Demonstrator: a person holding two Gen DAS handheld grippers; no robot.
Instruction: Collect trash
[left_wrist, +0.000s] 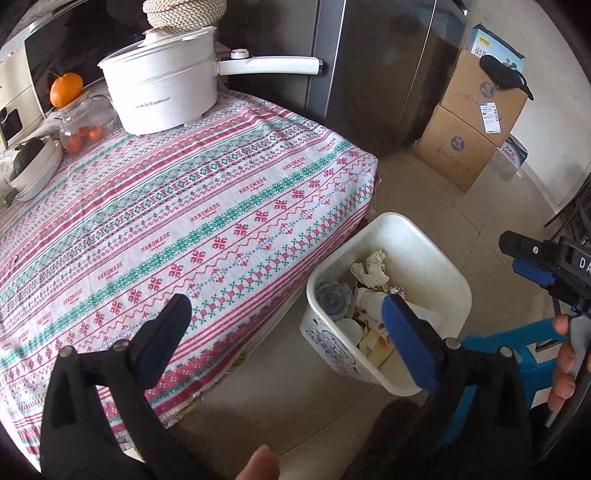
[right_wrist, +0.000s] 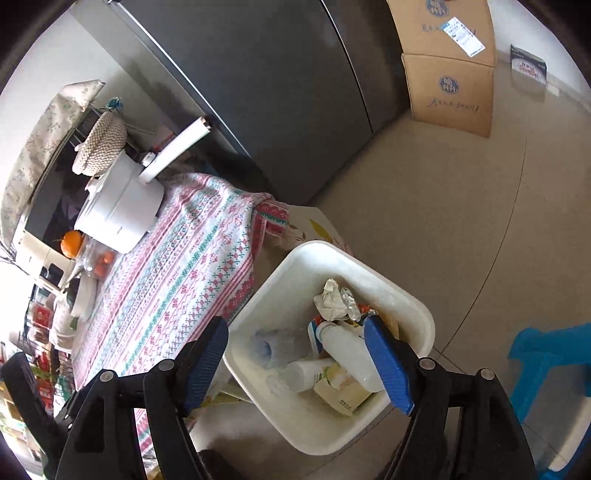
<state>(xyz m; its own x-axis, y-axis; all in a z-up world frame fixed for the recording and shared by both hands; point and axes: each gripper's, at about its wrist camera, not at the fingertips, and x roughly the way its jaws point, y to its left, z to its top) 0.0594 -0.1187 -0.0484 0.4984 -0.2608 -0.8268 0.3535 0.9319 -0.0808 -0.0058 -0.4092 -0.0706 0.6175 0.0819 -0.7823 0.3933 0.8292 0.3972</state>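
hovering over the white waste bin (right_wrist: 417, 314) on the floor beside the worktop (left_wrist: 184, 221), you hold both right tongs (right_wrist: 297, 363) and left tongs (left_wrist: 284, 336) spread and empty; the trash, crumpled paper (right_wrist: 332, 299) and bottles (right_wrist: 347, 347), lies inside the bin; the patterned cloth looks cleared, likely done.

Left wrist view looks down from above the surface (left_wrist: 184, 206) edge toward the bin (left_wrist: 388, 225); right wrist view hangs close over the bin (right_wrist: 325, 251), tilted; both share bin, surface, pot (left_wrist: 162, 85) and fridge (left_wrist: 369, 74)
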